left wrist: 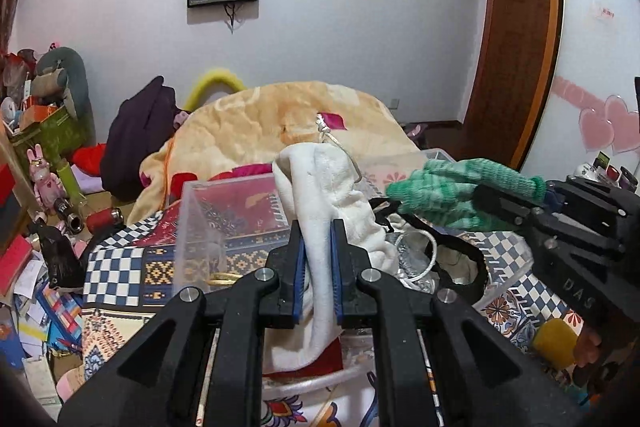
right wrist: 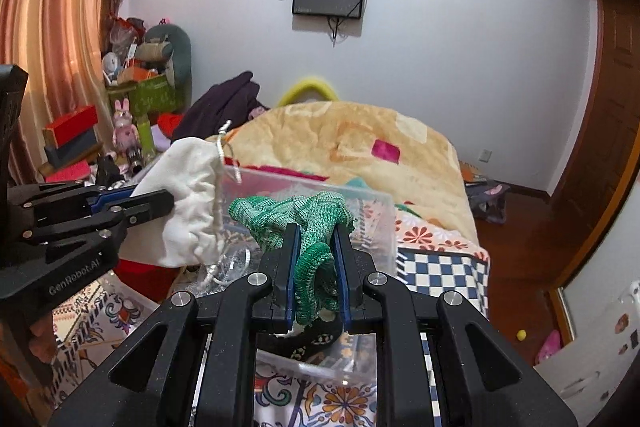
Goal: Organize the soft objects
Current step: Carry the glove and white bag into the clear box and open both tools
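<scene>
Fingers on the left gripper (left wrist: 319,227) pinch the white drawstring pouch (left wrist: 332,195); the right gripper (right wrist: 317,231) pinches the green knit glove (right wrist: 308,223). Both hang over the clear bin (right wrist: 360,199) on the bed (right wrist: 360,135). Advice: carry each low over the rim, release one at a time, watch the pouch cord for snags. Bin holds cord and clear wrapping, possibly a dark strap; glare hides the rest.

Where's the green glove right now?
The green glove is clamped in the right gripper, held above the clear plastic box on the bed, just right of the white pouch in the left gripper.
</scene>
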`<state>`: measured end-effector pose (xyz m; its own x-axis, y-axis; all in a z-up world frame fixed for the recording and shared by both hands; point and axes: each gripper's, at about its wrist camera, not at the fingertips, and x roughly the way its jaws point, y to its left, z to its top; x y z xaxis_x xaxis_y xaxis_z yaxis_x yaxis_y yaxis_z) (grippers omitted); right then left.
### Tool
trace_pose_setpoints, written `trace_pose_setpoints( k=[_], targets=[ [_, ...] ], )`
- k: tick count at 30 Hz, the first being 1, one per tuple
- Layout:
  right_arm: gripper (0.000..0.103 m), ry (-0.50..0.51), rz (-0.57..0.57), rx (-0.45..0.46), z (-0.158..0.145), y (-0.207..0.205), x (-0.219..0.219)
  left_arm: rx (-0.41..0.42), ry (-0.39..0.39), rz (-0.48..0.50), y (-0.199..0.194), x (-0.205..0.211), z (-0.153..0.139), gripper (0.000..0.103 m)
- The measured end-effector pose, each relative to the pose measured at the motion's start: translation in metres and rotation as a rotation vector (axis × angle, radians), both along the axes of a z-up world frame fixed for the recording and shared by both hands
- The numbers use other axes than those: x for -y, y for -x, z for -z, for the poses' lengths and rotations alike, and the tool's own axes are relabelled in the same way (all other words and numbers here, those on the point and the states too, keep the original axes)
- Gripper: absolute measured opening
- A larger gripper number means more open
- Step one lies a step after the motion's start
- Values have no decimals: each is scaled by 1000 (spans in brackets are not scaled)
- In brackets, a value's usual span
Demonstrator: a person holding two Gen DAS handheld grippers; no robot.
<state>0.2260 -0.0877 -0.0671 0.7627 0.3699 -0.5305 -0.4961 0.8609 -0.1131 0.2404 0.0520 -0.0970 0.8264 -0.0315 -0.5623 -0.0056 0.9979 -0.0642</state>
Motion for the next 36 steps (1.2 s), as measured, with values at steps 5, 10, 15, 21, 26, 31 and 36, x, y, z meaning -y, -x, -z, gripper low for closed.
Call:
trace_pose_setpoints(
  k=[5, 10, 15, 21, 26, 31, 36],
  targets=[
    [15, 16, -14, -39, 5, -9, -9, -36, 9, 4, -11, -2, 11, 10],
    [17, 40, -25, -65, 10, -11, -14, -65, -21, 5, -16, 1, 16, 12],
    [23, 47, -23, -71, 10, -7, -11, -60, -8, -8, -7, -1, 16, 42],
    [55, 37, -29, -50, 1, 3, -6, -14, -16, 6, 12, 4, 5, 63],
    [62, 20, -33, -4, -11, 17, 2, 46, -21, -4, 32, 8, -12, 74],
    [69, -2, -37, 41, -23, 33, 14, 94, 8, 16, 50, 12, -30, 82],
    [74, -23, -36, 62, -26, 49, 31, 110, 56, 46, 67, 18, -34, 85]
  ],
)
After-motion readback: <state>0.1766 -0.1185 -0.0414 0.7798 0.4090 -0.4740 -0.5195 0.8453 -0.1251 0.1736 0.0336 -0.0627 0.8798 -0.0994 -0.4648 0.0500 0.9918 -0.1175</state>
